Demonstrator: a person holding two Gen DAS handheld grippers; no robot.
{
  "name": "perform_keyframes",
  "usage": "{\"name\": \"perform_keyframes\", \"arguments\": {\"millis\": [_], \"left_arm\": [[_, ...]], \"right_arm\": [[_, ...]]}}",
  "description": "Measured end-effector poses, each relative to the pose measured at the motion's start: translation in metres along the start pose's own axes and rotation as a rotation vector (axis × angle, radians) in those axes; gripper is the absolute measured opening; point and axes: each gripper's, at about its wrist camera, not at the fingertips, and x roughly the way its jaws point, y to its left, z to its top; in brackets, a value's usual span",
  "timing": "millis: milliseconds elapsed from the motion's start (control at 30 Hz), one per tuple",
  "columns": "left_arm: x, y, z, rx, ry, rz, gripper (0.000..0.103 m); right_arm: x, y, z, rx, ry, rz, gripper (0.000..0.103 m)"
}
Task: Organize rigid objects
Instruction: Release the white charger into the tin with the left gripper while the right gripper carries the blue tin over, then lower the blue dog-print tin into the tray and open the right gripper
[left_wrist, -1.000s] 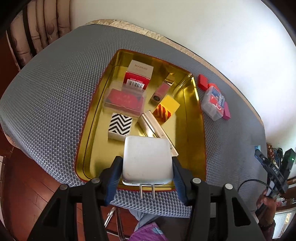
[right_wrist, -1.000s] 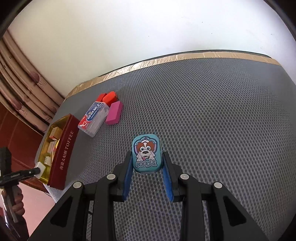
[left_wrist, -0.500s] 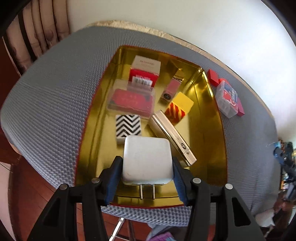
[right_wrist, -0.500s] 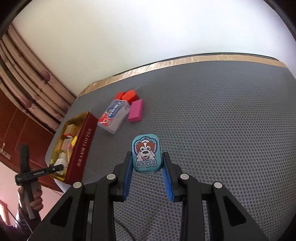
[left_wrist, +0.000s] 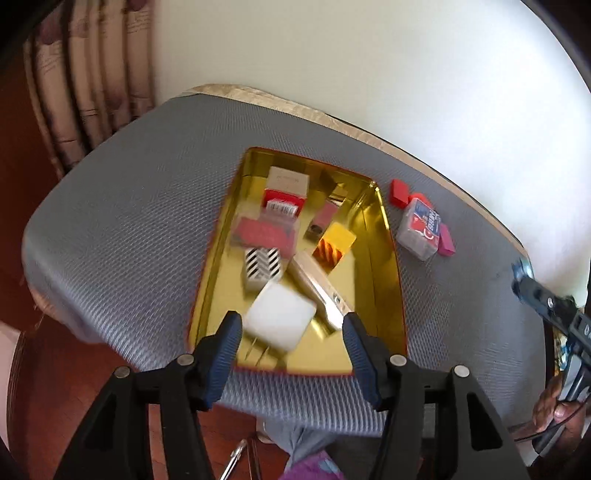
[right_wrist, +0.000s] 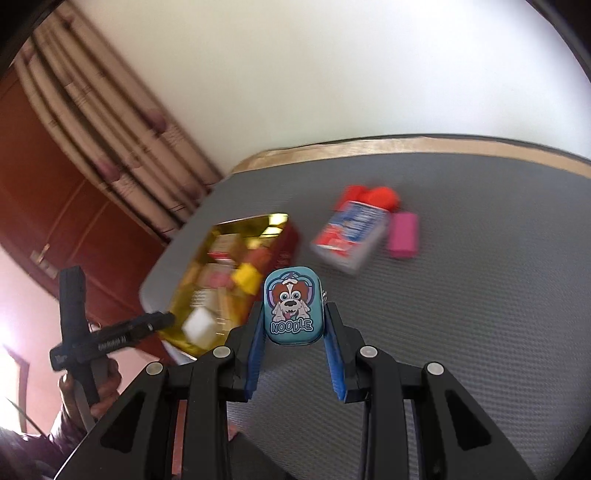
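The left gripper (left_wrist: 291, 328) hangs above the near end of the gold tray (left_wrist: 384, 280), and its jaws are opening. The white charger (left_wrist: 279, 323) lies between the blue pads but touches neither of them; it sits tilted on the tray floor with its two metal prongs pointing toward the near rim. The picture is blurred here, so I cannot say if the charger is fully at rest.

Farther in the tray there is a black-and-white zigzag box (left_wrist: 261, 267), a flat red case (left_wrist: 263, 236), a red-and-white carton (left_wrist: 286, 188) at the far end, a yellow box with red stripes (left_wrist: 334, 245) and a long silver bar (left_wrist: 319, 288) lying diagonally just right of the charger.

The tray stands on a grey textured mat (left_wrist: 129, 229). To the right of the tray, on the mat, lies a clear plastic box with a red-and-blue label (left_wrist: 419, 230). A pink block (left_wrist: 445, 242) is just beside it, and a red block (left_wrist: 399, 192) lies at its far side.

The right gripper (right_wrist: 293, 321) is clamped on a small teal tin with a dog picture (right_wrist: 293, 306), one blue pad on each long side. The tin is held above the mat, near the right side of the tray. In the right wrist view, a hand (right_wrist: 90, 384) is on the handle of the left gripper at the lower left.
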Motion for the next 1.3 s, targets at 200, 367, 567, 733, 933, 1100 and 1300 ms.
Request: {"name": "perform_keyframes", "arguments": {"millis": [200,367,567,733,933,1100,1300], "left_arm": [[-0.018,0.003,-0.042,-0.016,-0.046,0.113,0.058],[-0.006,0.011,-0.056,-0.025,-0.053,0.15,0.058],[-0.003,0.026,-0.058,-0.054,-0.051,0.142,0.058],[0.002,0.027,-0.057,-0.061,-0.017,0.106,0.058],[-0.001,0.022,-0.058,-0.029,-0.031,0.105,0.058],[0.003,0.023,-0.058,-0.034,-0.015,0.095,0.058],[0.004,0.023,-0.058,-0.038,-0.011,0.091,0.058]], "right_arm": [[0.048,0.05,0.008,-0.086,0.077,0.072,0.029],[0.095,0.077,0.01,-0.145,0.143,0.063,0.029],[0.137,0.081,0.008,-0.16,0.203,0.012,0.029],[0.156,0.081,0.006,-0.154,0.235,-0.012,0.029],[0.172,0.081,0.003,-0.192,0.259,-0.066,0.029],[0.18,0.081,0.001,-0.205,0.281,-0.085,0.029],[0.183,0.084,0.003,-0.225,0.28,-0.115,0.029]]}}
